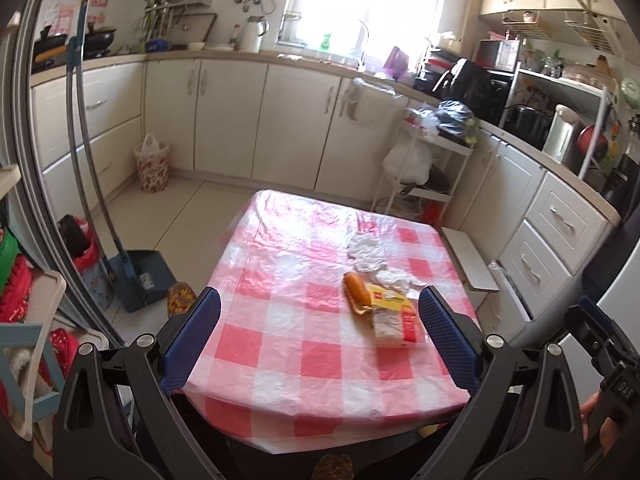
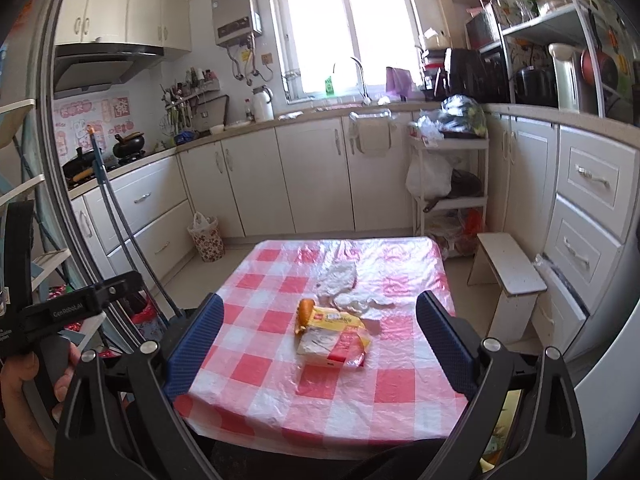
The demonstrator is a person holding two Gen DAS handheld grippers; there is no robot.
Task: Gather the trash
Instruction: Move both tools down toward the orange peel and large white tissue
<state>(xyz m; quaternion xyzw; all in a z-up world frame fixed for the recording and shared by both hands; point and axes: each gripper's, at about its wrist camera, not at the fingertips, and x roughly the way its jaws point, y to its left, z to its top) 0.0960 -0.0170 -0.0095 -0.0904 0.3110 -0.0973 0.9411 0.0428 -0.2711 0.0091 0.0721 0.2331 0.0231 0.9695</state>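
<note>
Kitchen cabinets ring the low table (image 1: 280, 344), which wears a pink-and-white checked plastic cloth. On my feeds the trash sits toward the table's middle: a red-and-white wrapper (image 1: 394, 326) (image 2: 332, 346), a yellow packet (image 2: 340, 320) lying on its far edge, an orange piece (image 1: 356, 288) (image 2: 306, 309) touching that packet, and crumpled white tissue (image 1: 368, 250) (image 2: 340, 278) just beyond. My left gripper (image 1: 320, 300) and right gripper (image 2: 320, 304) hover at the table's near edge, both spread wide and empty. A floral waste bin (image 2: 207, 238) stands beyond the table's far left corner.
</note>
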